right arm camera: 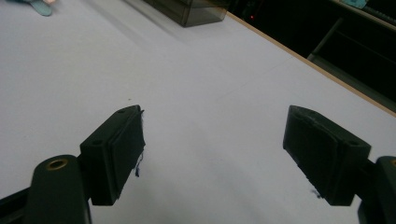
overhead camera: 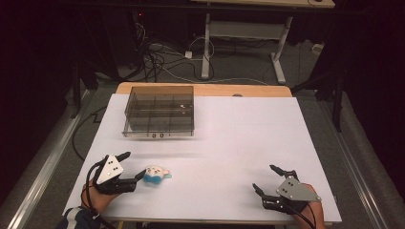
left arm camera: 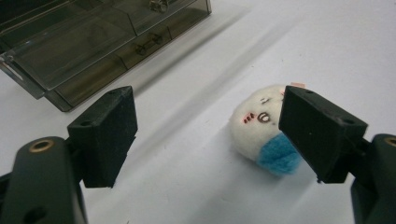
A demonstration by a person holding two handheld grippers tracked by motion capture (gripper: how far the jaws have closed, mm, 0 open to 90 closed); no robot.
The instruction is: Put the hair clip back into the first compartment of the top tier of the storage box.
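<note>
No writing is legible. The box (overhead camera: 160, 111) near the worktop's (overhead camera: 229, 143) far-left corner looks empty. The toy (overhead camera: 156, 174) lies by the near-left edge beside the wide left tool (overhead camera: 135, 166); the right tool (overhead camera: 265, 178) gapes wide too.

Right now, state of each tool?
Left tool: open, empty; plush toy lies by one of its jaws, ungripped.
Right tool: open, holding nothing.

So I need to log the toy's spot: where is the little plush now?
In the high view, the plush lies on the white table near its front left, just right of the open left tool, nearer than the tinted organizer box.
</note>
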